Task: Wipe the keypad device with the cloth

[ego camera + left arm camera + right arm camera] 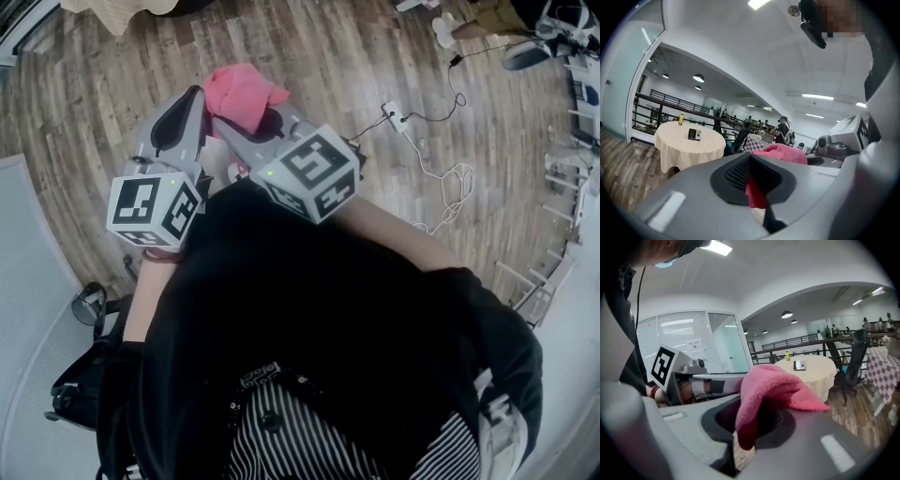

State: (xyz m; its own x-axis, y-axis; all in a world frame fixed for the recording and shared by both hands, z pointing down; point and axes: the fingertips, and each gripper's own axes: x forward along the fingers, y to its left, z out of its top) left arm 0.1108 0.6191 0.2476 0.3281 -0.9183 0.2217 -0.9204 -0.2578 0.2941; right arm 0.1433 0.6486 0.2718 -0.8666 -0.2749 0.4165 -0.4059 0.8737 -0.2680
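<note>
A pink cloth (246,92) is bunched at the tips of both grippers, held in front of the person's body above the wooden floor. My left gripper (192,98) has a strip of the cloth (754,190) pinched in its jaws. Cloth (773,390) also drapes over my right gripper (270,120) and hangs down between its jaws. The keypad device (694,134) lies far off on a round table (677,150) with a checked cover. It also shows in the right gripper view as the keypad device (799,365) on that table (818,378).
A yellow bottle (680,118) stands behind the device. A white power strip (394,114) with trailing cable lies on the floor to the right. A black bag (80,384) sits at lower left. An office chair (855,364) stands beside the table, and people are in the far background.
</note>
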